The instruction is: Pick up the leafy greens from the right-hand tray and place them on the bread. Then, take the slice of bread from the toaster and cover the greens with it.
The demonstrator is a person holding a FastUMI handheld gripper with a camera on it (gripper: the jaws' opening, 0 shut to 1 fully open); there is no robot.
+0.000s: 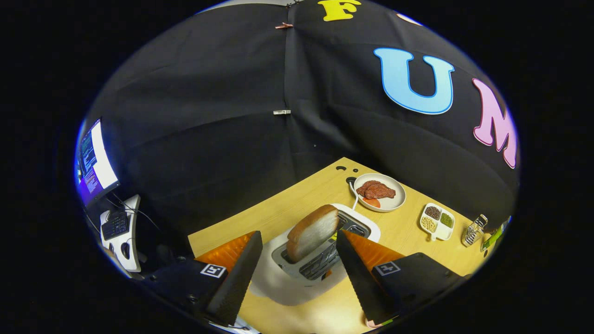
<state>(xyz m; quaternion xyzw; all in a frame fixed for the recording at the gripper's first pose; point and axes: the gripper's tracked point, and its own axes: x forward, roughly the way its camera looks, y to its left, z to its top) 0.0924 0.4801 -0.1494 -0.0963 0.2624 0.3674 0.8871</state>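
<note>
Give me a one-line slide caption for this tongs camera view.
Open tongs flank a bread slice standing in the toaster.

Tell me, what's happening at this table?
A person is holding a hand-held gripper over a white toaster on a wooden table. Its fingers are open, one on each side of a bread slice that sticks up, tilted, out of the toaster slot; neither finger seems to touch it yet. Beyond the toaster sit a plate of meat and a small divided dish. It looks poised to grab the bread.
</note>
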